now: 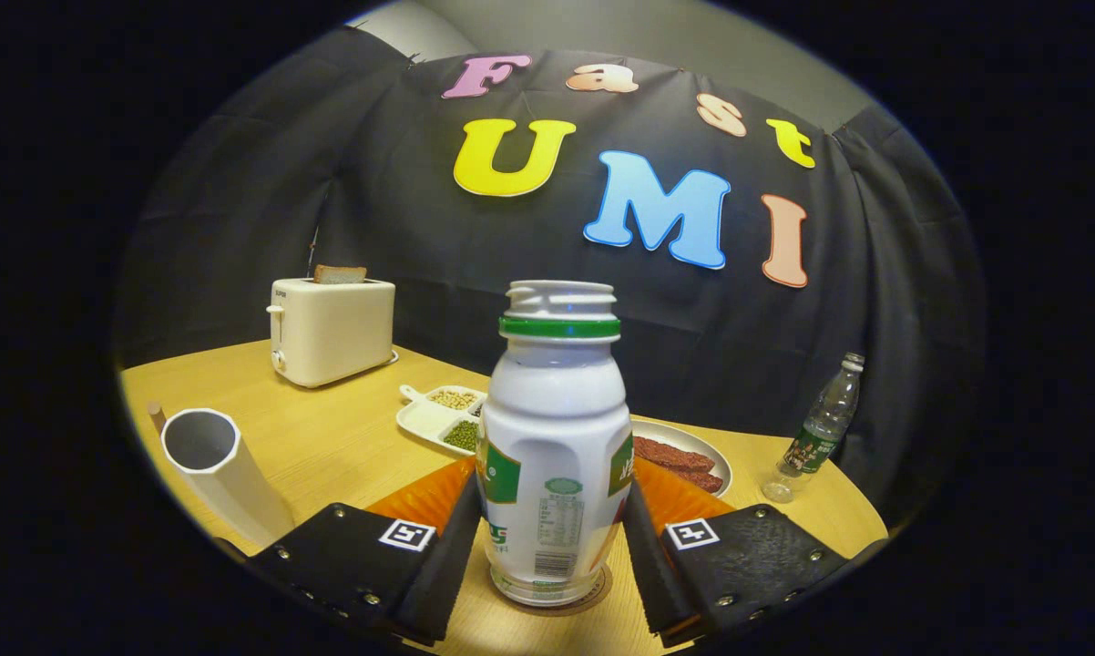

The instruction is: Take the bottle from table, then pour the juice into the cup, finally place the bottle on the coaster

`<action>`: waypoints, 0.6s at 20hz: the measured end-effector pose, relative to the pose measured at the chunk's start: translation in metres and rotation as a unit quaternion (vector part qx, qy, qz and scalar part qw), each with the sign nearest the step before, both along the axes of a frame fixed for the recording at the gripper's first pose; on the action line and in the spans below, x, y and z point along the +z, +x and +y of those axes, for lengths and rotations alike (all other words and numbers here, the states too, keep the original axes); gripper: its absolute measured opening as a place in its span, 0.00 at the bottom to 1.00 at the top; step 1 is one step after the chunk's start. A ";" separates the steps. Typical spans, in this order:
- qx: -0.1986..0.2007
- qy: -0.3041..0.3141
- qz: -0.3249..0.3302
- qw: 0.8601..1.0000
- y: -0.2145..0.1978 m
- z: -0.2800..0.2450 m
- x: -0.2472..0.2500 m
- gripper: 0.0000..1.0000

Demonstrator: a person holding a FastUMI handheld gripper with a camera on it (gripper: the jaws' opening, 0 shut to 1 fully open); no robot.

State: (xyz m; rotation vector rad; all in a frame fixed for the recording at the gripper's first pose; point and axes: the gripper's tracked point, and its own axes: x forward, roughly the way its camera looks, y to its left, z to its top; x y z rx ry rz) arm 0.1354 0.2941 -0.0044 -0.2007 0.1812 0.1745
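A white juice bottle [555,428] with a green neck ring and no cap stands upright between my fingers. Its base rests on a round brown coaster [599,594] on the wooden table [329,446]. My gripper [555,515] is shut on the bottle, one finger pressing each side of its lower body. A white cup [212,469] stands to the left of my left finger [447,547], its mouth facing me. What is inside the cup is not visible.
An orange mat [424,497] lies just behind the bottle. Beyond it are a divided white dish of beans [440,417] and a plate of red slabs [684,456]. A toaster [332,330] holding bread stands back left. A clear plastic bottle [821,428] stands far right.
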 end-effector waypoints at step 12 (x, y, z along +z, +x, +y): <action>-0.027 0.050 0.000 0.998 0.011 -0.009 -0.015 0.78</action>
